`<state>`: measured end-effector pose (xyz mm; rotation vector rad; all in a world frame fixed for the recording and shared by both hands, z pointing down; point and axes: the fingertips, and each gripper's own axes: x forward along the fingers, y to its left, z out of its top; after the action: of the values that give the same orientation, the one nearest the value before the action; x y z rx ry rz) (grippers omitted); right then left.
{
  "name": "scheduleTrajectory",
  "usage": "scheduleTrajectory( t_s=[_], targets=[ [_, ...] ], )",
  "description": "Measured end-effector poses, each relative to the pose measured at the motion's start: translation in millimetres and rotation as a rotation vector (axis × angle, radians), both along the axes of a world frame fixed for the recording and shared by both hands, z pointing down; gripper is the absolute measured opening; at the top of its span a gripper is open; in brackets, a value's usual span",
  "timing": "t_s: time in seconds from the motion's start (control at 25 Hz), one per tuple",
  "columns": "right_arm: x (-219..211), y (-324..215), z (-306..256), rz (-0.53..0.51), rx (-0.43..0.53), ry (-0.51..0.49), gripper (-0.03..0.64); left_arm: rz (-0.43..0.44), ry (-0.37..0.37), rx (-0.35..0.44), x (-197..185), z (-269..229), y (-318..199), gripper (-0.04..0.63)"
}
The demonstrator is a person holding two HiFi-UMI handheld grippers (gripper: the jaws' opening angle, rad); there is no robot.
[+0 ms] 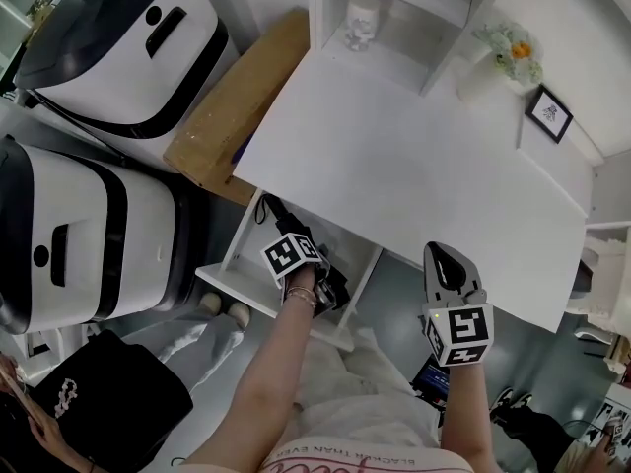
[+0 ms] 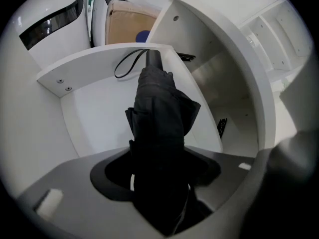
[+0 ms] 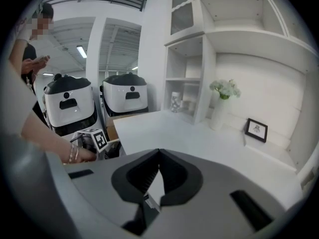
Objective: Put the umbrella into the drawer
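Note:
A folded black umbrella (image 2: 159, 113) is clamped in my left gripper (image 2: 158, 176), handle and wrist strap (image 2: 130, 63) leading. It points down into the open white drawer (image 2: 99, 108) under the desk's left end. In the head view the left gripper (image 1: 314, 276) hangs over that drawer (image 1: 225, 278) with the umbrella (image 1: 273, 212) slanting inside it. My right gripper (image 1: 446, 262) hovers over the front edge of the white desk (image 1: 414, 156). Its jaws are shut with nothing between them, as the right gripper (image 3: 158, 156) view also shows.
Two white-and-black machines (image 1: 108, 37) (image 1: 69, 225) stand left of the desk, with a cardboard box (image 1: 237, 106) between them and it. On the desk's back are a shelf unit (image 1: 385, 18), a vase of flowers (image 1: 508, 52) and a small picture frame (image 1: 549, 113). A person in black (image 1: 108, 392) sits at lower left.

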<state>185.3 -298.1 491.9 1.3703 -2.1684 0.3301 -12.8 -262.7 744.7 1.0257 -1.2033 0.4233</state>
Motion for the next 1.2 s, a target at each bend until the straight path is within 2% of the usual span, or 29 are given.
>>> scheduleTrajectory(
  t_s=[0.36,0.76,1.2],
  targets=[
    [10,1,17,-0.004,-0.043,0.031,0.008,0.061,-0.064,-0.05,-2,33,4,0.276],
    [10,1,29,-0.009,-0.063,0.038,0.008,0.096,-0.103,-0.101,-4,56,13,0.278],
    [12,-2,27,-0.01,-0.059,0.042,0.008,0.08,-0.118,-0.122,-3,59,13,0.288]
  ],
)
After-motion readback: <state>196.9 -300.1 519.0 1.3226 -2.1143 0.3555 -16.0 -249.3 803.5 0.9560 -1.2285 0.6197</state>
